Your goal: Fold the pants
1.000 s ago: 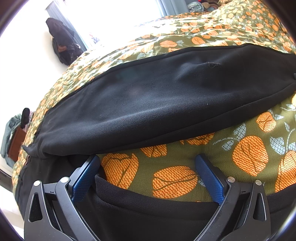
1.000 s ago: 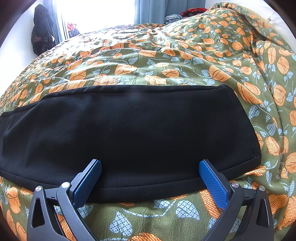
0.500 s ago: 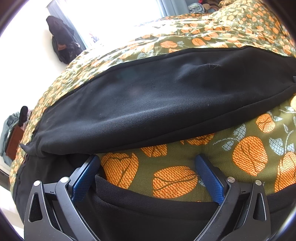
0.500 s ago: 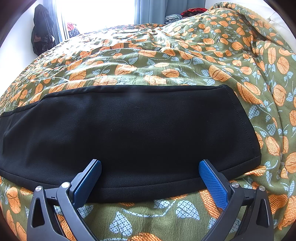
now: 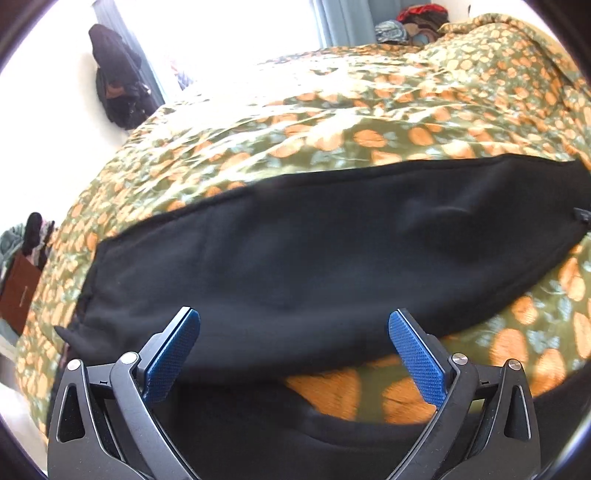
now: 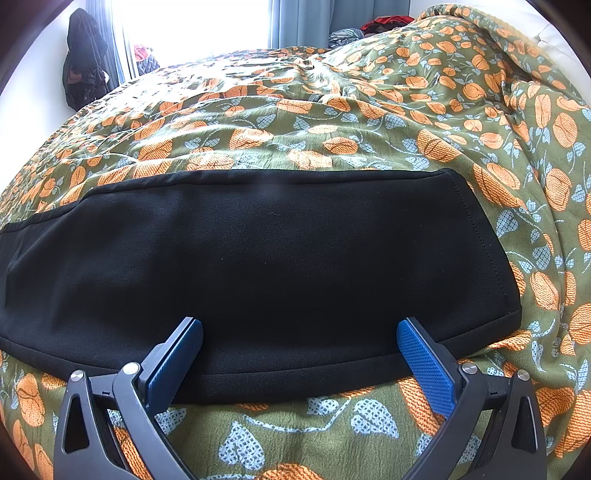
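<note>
Black pants point(image 5: 314, 254) lie flat across the bed, folded lengthwise into one long band. The right wrist view shows the hem end of the pants point(image 6: 258, 258) with its stitched cuff at the right. My left gripper point(image 5: 293, 350) is open, raised over the near edge of the band, nothing between its blue pads. A second strip of black cloth point(image 5: 277, 435) lies just under it at the bottom of the view. My right gripper point(image 6: 299, 350) is open too, hovering at the near edge of the leg end.
The green bedspread with orange flowers point(image 6: 332, 122) covers the whole bed. A dark coat point(image 6: 83, 59) hangs by the bright window at far left. Clothes are piled point(image 5: 406, 22) beyond the bed's far side. A brown box point(image 5: 18, 291) stands off the left edge.
The left gripper has lifted and tilted up, so more of the bed and pants shows and its view is blurred. The right gripper has stayed still.
</note>
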Demonstrator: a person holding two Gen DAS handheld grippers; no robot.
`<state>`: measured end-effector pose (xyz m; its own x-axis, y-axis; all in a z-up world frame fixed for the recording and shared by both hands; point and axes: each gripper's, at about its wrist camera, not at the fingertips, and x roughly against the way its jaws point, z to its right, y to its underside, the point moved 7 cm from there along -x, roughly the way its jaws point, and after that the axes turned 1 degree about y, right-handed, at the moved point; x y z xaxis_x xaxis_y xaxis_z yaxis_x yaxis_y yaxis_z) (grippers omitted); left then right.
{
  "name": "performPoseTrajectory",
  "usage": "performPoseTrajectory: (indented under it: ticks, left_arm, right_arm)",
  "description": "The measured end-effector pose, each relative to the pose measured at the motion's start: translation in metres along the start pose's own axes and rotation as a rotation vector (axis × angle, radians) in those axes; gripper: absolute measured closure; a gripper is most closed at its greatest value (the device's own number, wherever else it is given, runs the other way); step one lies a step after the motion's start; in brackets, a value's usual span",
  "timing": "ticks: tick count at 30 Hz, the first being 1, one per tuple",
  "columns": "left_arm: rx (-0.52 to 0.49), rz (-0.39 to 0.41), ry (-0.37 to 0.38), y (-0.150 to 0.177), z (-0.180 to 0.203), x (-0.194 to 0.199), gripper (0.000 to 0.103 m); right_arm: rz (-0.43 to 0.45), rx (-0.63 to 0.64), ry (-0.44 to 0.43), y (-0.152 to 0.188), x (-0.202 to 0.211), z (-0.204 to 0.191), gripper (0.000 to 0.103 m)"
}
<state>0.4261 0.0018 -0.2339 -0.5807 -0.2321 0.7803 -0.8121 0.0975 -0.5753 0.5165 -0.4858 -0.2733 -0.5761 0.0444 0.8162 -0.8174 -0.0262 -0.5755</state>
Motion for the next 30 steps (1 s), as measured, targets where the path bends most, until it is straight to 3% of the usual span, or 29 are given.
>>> performPoseTrajectory:
  ticks: [2,3,5,10,12,15,17,20,22,23,24,26,28,30]
  left_arm:
    - [0.032,-0.091,-0.106,0.007,-0.041,-0.039,0.000]
    - [0.074,-0.129,-0.115,0.016,-0.060,-0.055,0.000]
    - [0.205,-0.126,0.042,0.024,-0.082,-0.064,0.000]
    - [0.204,-0.102,-0.003,0.019,-0.087,-0.037,0.001]
    - [0.206,-0.073,0.041,0.020,-0.078,-0.012,0.001]
    - [0.196,-0.047,0.167,0.037,-0.050,0.030,0.001]
    - [0.161,-0.065,0.261,0.057,-0.021,0.054,0.001]
    - [0.073,-0.099,0.376,0.100,0.030,0.083,0.001]
    - [-0.026,-0.117,0.378,0.127,0.064,0.091,0.001]
    - [-0.067,-0.130,0.336,0.139,0.072,0.089,0.001]
    - [-0.087,-0.141,0.302,0.149,0.077,0.089,0.000]
    - [-0.088,-0.133,0.299,0.156,0.074,0.095,0.000]
    - [-0.092,-0.139,0.275,0.158,0.058,0.100,0.000]
    - [-0.074,-0.145,0.232,0.160,0.036,0.098,0.000]
  right_arm:
    - [0.003,-0.003,0.002,0.000,0.000,0.000,0.000]
    - [0.003,-0.001,0.005,0.000,0.000,-0.001,0.000]
    - [0.003,0.004,0.001,0.000,-0.001,-0.002,0.000]
    - [-0.053,-0.004,-0.030,-0.006,-0.006,0.000,0.000]
    - [-0.070,-0.012,-0.044,-0.011,0.007,0.002,0.000]
    - [0.020,-0.021,-0.035,-0.015,0.062,-0.006,0.000]
    - [0.071,-0.021,-0.140,-0.004,0.111,-0.032,0.000]
    - [0.072,-0.057,-0.480,0.043,0.181,-0.097,0.000]
    - [0.014,-0.099,-0.726,0.090,0.211,-0.146,0.000]
    - [-0.033,-0.110,-0.785,0.115,0.216,-0.166,0.000]
    - [-0.084,-0.111,-0.790,0.139,0.215,-0.181,0.001]
    - [-0.148,-0.094,-0.701,0.179,0.206,-0.182,0.002]
    - [-0.132,-0.122,-0.548,0.197,0.199,-0.137,0.009]
    - [-0.085,-0.224,-0.366,0.206,0.198,-0.057,0.010]
